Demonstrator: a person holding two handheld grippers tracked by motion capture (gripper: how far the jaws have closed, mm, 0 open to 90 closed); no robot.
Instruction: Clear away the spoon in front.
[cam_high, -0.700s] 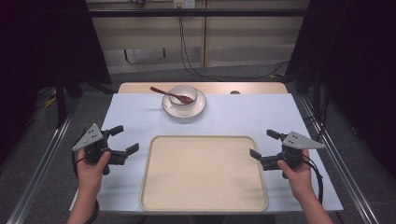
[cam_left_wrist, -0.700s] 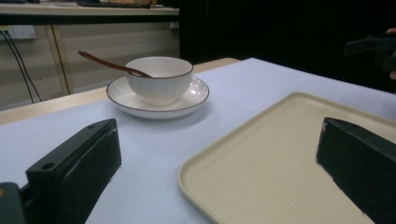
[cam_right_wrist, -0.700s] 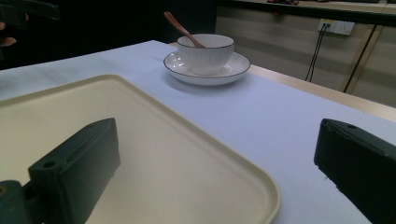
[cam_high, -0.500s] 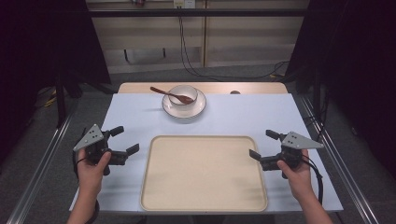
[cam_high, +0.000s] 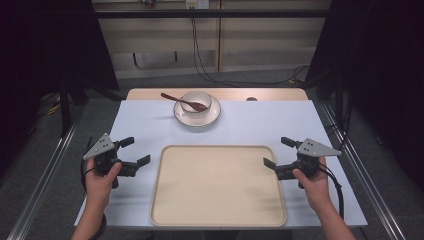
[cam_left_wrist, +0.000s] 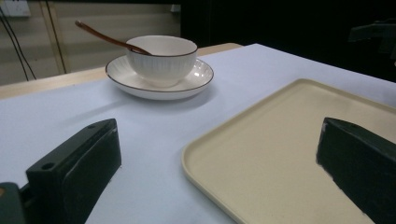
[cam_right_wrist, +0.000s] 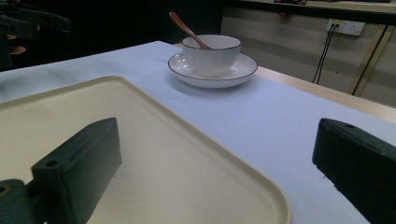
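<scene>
A large cream tray (cam_high: 218, 184) lies empty at the near middle of the table. At the far middle a white bowl (cam_high: 196, 101) stands on a white plate (cam_high: 197, 115), and a brown wooden spoon (cam_high: 179, 100) leans in the bowl with its handle out to the left. My left gripper (cam_high: 136, 150) hovers just left of the tray, jaws wide open, nothing between them. My right gripper (cam_high: 279, 152) hovers at the tray's right edge, also open and empty. In the left gripper view the bowl (cam_left_wrist: 161, 59) and the tray (cam_left_wrist: 285, 154) lie ahead; the right gripper view shows the bowl (cam_right_wrist: 211, 54) and the tray (cam_right_wrist: 140, 163).
A pale blue cloth (cam_high: 260, 125) covers the table, with a wooden strip (cam_high: 270, 94) along the far edge. Metal rails (cam_high: 45, 170) run down both sides. Cables (cam_high: 200, 55) hang on the far wall.
</scene>
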